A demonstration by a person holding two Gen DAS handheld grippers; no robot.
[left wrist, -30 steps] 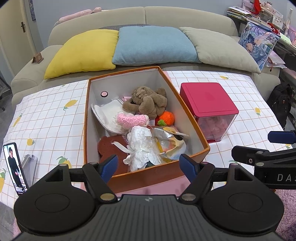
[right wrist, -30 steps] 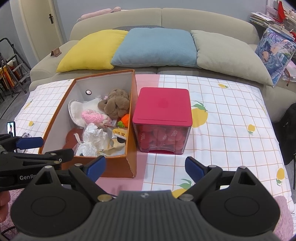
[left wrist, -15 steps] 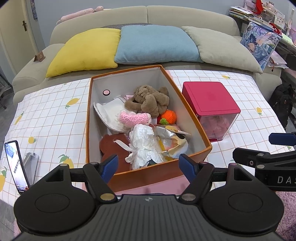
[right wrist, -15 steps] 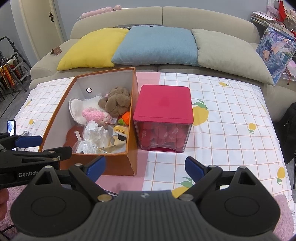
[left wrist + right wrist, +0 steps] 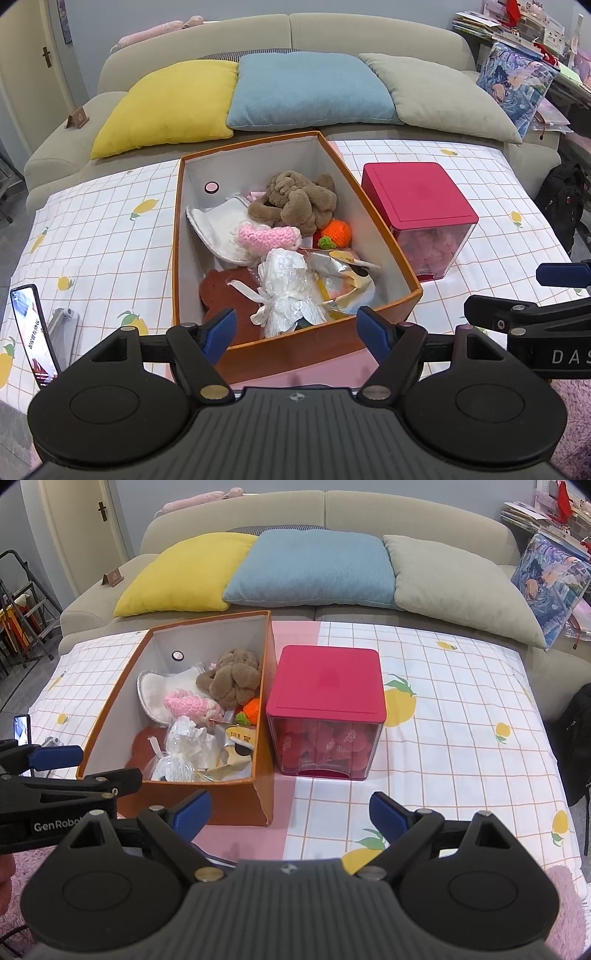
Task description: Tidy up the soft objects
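Holding nothing, both grippers hover, fingers spread. One box at 12 o'clock; three cushions beyond

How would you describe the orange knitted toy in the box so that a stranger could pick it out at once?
Find the orange cardboard box on the checked tablecloth in front of the sofa. Inside, by the wall nearest the red-lidded container, the orange knitted toy lies just below the brown plush. It alone is bright orange, round, with a green tuft.
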